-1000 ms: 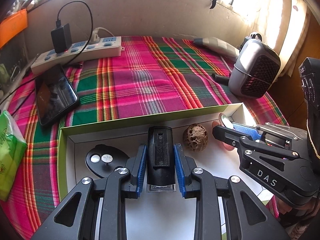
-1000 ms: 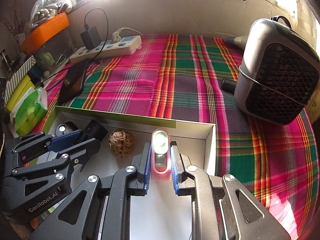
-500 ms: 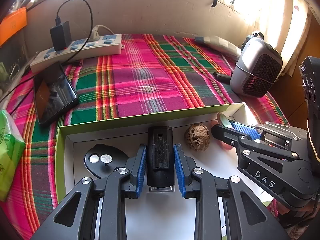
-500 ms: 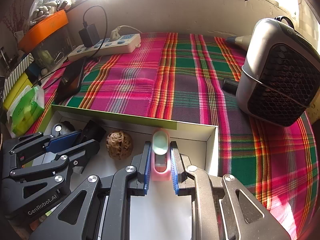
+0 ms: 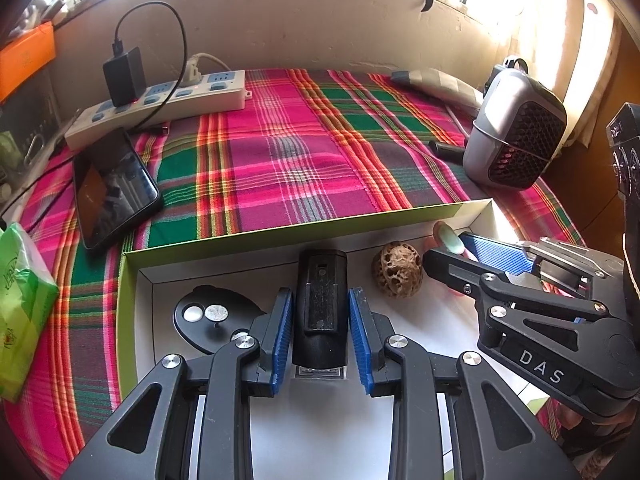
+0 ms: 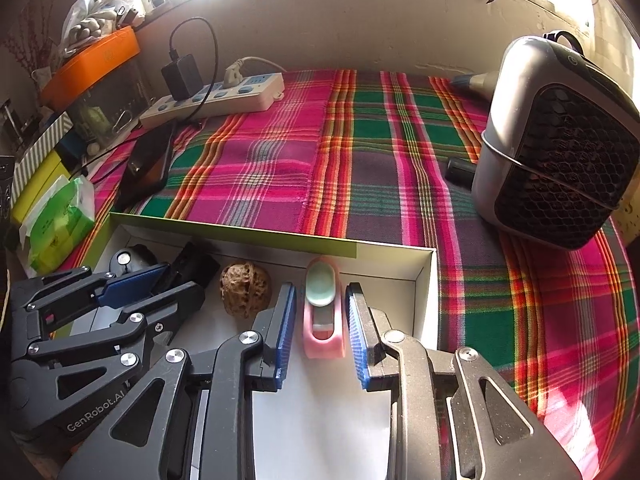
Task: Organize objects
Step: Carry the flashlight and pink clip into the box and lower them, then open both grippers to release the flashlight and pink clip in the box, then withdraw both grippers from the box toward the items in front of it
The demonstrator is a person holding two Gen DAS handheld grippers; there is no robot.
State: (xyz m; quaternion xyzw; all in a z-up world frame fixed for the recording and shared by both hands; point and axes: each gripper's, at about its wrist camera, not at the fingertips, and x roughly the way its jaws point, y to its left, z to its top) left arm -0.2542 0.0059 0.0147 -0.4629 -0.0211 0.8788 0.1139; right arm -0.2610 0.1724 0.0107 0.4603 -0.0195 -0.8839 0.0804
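Observation:
A white box with green walls (image 5: 304, 227) (image 6: 240, 233) lies on the plaid cloth. On its floor stands a black oblong device (image 5: 320, 280) between the blue pads of my left gripper (image 5: 320, 292). The jaws are opening and a thin gap shows on each side. A pink holder with a pale green oval (image 6: 322, 328) sits between the pads of my right gripper (image 6: 320, 288). Those jaws are opening too, clear of it on both sides. A walnut (image 5: 397, 270) (image 6: 245, 289) lies between the two items. A black disc with silvery studs (image 5: 208, 316) is at the box's left.
On the cloth beyond the box lie a dark phone (image 5: 114, 186), a white power strip (image 5: 160, 100) with a black charger, and a grey heater (image 6: 556, 140) at the right. A green tissue pack (image 5: 22, 312) sits left of the box. An orange box (image 6: 92, 62) stands far left.
Both grippers' jaws have spread off their items; the black device and the pink holder now stand free on the box floor. Neither hand has moved.

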